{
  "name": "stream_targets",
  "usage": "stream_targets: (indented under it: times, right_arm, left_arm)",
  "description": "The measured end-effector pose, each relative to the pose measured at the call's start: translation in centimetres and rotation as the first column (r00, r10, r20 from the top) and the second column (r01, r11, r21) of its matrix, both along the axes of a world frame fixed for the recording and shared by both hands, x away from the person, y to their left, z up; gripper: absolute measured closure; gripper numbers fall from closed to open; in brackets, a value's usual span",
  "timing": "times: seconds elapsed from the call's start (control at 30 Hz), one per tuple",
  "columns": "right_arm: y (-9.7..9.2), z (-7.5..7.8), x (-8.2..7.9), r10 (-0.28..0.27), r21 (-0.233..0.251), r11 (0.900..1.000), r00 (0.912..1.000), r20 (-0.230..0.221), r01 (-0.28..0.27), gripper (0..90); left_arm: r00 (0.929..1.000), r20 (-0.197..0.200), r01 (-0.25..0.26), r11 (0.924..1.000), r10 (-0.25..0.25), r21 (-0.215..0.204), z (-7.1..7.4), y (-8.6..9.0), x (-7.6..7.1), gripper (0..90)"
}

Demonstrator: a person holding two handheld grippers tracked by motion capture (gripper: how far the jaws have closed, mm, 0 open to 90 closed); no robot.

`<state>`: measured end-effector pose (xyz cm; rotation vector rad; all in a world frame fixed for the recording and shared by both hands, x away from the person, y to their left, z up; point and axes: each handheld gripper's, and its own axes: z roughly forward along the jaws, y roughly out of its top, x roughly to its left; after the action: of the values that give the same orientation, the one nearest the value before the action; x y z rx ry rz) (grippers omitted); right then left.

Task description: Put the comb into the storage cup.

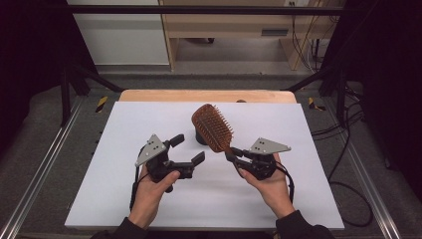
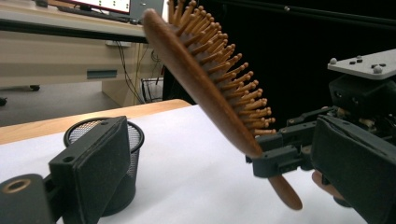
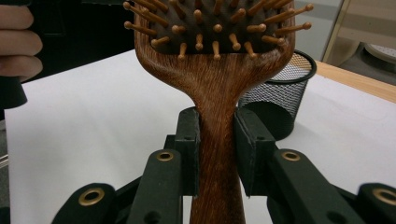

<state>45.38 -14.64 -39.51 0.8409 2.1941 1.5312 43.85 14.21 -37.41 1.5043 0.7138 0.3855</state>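
Observation:
A brown wooden paddle hairbrush (image 1: pixel 213 127) with wooden pins is held up off the table, head tilted away to the left. My right gripper (image 1: pixel 233 153) is shut on its handle; in the right gripper view both pads clamp the narrow neck of the hairbrush (image 3: pixel 215 84) inside the right gripper (image 3: pixel 218 149). My left gripper (image 1: pixel 189 148) hovers left of the brush, jaws wide open with nothing between them. In the left gripper view the left gripper (image 2: pixel 224 177) frames the hairbrush (image 2: pixel 205 88), which is a little farther off, not between the jaws.
A black mesh cup (image 1: pixel 201 137) stands upright on the white board (image 1: pixel 149 199) just behind the brush head, also seen as the mesh cup (image 2: pixel 135 135) and mesh cup (image 3: pixel 280 98). The wooden table edge (image 1: pixel 209 95) runs behind the board. Cables lie on the floor at right.

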Motion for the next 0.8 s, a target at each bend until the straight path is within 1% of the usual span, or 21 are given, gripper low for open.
stream_targets:
  times: [0.1, 0.13, 0.17, 0.23, 0.33, 0.47, 0.53, 0.6, 0.63, 0.7, 0.8]
  right_arm:
    - [0.5, 0.0, -0.4, 0.011, -0.005, 0.9999, 0.9999, 0.013, -0.011, 72.8]
    - [0.7, 0.0, -0.5, 0.018, -0.007, 0.9998, 0.9997, 0.018, -0.018, 72.8]
    - [0.9, -0.1, -0.8, 0.026, -0.008, 0.9996, 0.9993, 0.027, -0.026, 72.8]
    - [1.0, -0.2, -0.9, 0.027, -0.007, 0.9996, 0.9993, 0.027, -0.026, 72.8]
    - [1.2, -0.3, -1.1, 0.031, -0.010, 0.9995, 0.9990, 0.033, -0.031, 72.7]
    - [1.5, -0.4, -1.4, 0.035, -0.020, 0.9992, 0.9983, 0.045, -0.034, 72.8]
    - [1.6, -0.4, -1.4, 0.036, -0.022, 0.9991, 0.9982, 0.047, -0.035, 72.8]
    - [1.8, -0.4, -1.6, 0.039, -0.032, 0.9988, 0.9976, 0.056, -0.038, 72.8]
    - [1.8, -0.4, -1.6, 0.039, -0.032, 0.9988, 0.9976, 0.056, -0.038, 72.8]
    - [2.0, -0.5, -1.7, 0.042, -0.041, 0.9984, 0.9972, 0.062, -0.040, 72.7]
    - [2.3, -0.6, -1.9, 0.045, -0.058, 0.9975, 0.9964, 0.071, -0.041, 72.7]
  left_arm:
    - [0.9999, -0.009, -0.007, 1.0000, 0.007, 0.000, 0.0, -0.4, 0.1, 4.9]
    - [0.9996, -0.024, -0.013, 0.9999, 0.013, -0.004, -0.1, -0.5, 0.1, 4.9]
    - [0.9990, -0.041, -0.017, 0.9996, 0.016, -0.021, -0.2, -0.6, 0.1, 5.2]
    - [0.9988, -0.049, -0.012, 0.9987, 0.010, -0.049, -0.4, -0.7, 0.1, 4.9]
    - [0.9985, -0.053, -0.013, 0.9982, 0.009, -0.059, -0.4, -0.8, 0.2, 5.0]
    - [0.9971, -0.076, -0.007, 0.9963, 0.000, -0.086, -0.2, -0.6, 0.5, 5.1]
    - [0.9955, -0.094, 0.002, 0.9946, -0.012, -0.104, 0.0, -0.6, 0.6, 5.3]
    - [0.9946, -0.103, 0.002, 0.9945, -0.013, -0.105, 0.1, -0.6, 0.8, 5.3]
    - [0.9938, -0.111, 0.001, 0.9931, -0.014, -0.118, 0.1, -0.5, 1.0, 5.3]
    - [0.9909, -0.133, -0.001, 0.9879, -0.020, -0.155, 0.2, -0.4, 1.4, 5.6]
    - [0.9888, -0.147, -0.005, 0.9829, -0.023, -0.184, 0.5, -0.1, 2.0, 6.8]
